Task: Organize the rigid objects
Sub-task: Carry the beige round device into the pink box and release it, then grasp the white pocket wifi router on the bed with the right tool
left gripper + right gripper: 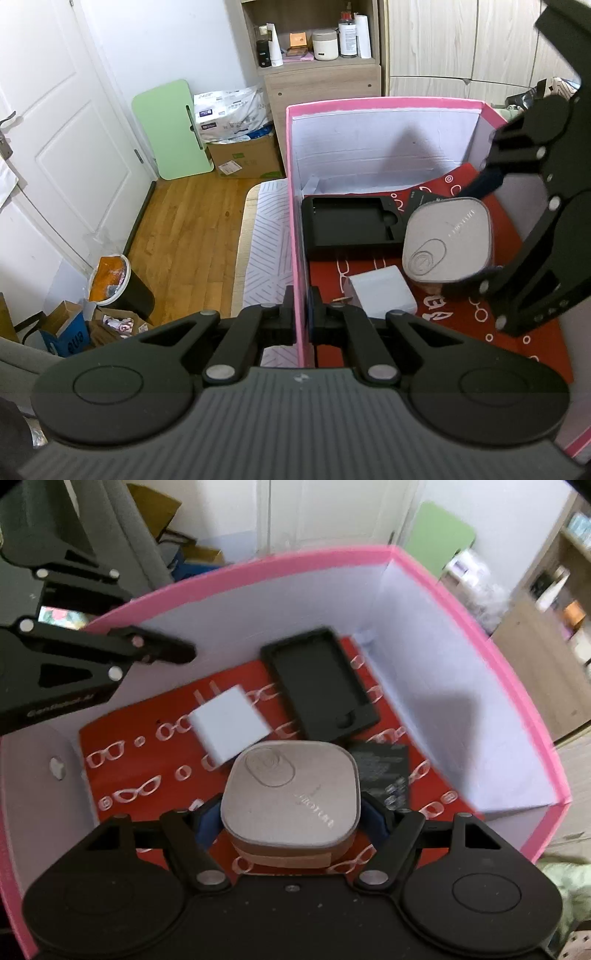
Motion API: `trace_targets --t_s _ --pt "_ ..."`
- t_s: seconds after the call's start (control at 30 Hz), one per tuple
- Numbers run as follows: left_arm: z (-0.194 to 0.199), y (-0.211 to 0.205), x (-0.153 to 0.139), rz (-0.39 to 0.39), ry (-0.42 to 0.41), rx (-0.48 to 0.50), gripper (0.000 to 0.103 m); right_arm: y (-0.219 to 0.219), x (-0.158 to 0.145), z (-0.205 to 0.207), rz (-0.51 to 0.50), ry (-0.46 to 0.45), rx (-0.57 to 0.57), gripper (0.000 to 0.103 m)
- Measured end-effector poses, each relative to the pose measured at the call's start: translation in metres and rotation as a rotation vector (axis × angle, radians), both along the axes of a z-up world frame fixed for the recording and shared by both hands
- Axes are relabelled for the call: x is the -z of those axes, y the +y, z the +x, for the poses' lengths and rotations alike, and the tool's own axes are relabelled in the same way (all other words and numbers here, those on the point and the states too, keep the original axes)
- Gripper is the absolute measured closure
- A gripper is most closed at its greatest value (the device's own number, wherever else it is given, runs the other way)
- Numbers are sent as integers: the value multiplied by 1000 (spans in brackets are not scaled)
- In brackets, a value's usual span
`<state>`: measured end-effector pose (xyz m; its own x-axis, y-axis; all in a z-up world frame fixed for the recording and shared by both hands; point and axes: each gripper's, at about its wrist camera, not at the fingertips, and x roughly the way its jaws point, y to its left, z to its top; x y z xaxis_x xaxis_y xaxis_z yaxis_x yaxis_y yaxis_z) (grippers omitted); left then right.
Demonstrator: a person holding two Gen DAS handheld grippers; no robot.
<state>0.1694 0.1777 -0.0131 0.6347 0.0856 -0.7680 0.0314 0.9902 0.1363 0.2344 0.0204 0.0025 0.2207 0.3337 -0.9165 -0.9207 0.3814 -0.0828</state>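
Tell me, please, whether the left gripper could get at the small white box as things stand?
Probably not yet: the left gripper is clamped on the pink box's wall. Once released, the small white box lies uncovered just inside.

A rounded-square grey case with a tan base is held tilted above the red, glasses-patterned floor of the pink box. On that floor, a black moulded tray lies flat at the far side, a small white box left of it, and a black card near the case's right.
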Motion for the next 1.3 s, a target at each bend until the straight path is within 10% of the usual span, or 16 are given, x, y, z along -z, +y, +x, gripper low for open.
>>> trace_targets --t_s 0.47,0.77,1.3 --pt "1 -3 0 11 4 0 98 -107 -71 2 418 75 268 22" --pt "2 -3 1 6 3 -2 98 -191 -65 -19 537 -74 494 21" --pt "2 -4 2 5 1 7 98 -283 34 -69 240 -93 944 21"
